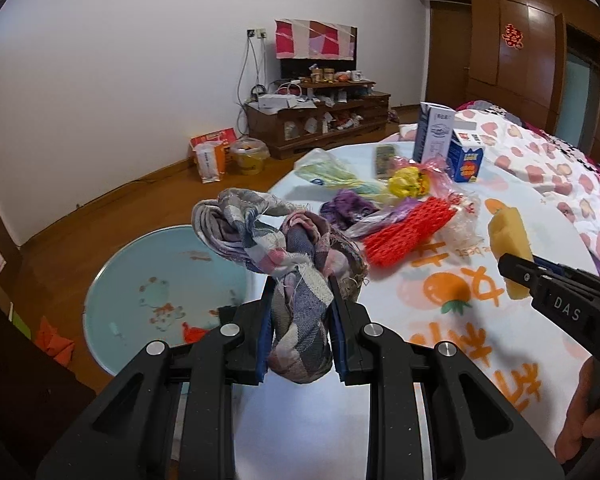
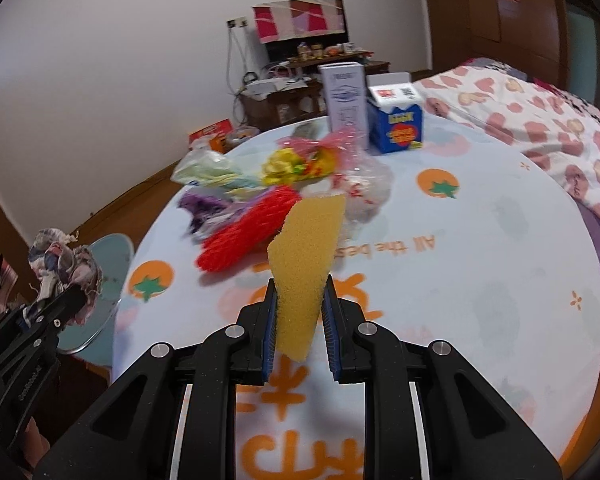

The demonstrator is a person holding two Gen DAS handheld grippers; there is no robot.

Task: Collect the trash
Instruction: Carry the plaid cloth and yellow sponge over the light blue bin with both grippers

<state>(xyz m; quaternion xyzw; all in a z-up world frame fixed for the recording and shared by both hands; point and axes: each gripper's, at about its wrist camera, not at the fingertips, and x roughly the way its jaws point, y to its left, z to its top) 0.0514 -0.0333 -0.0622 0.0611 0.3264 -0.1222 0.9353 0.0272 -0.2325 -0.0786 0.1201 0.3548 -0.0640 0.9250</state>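
My left gripper [image 1: 300,280] is shut on a crumpled plaid rag [image 1: 284,248] and holds it over the table's left edge, above a pale blue basin [image 1: 140,280] on the floor. My right gripper [image 2: 300,280] is shut on a yellow sponge [image 2: 306,264] and holds it above the table. The sponge also shows at the right of the left wrist view [image 1: 510,240], and the rag at the left of the right wrist view [image 2: 62,264]. A pile of trash lies mid-table: red foam netting [image 1: 408,234], purple wrapper [image 1: 348,208], yellow wrapper [image 1: 408,180] and plastic bags [image 1: 324,170].
The round table [image 2: 480,280] has a white cloth with orange prints. A tall white carton [image 2: 346,96] and a blue box [image 2: 398,124] stand at its far side. A bed with a heart-print quilt [image 2: 540,120] is on the right. A cluttered TV stand [image 1: 320,116] stands against the far wall.
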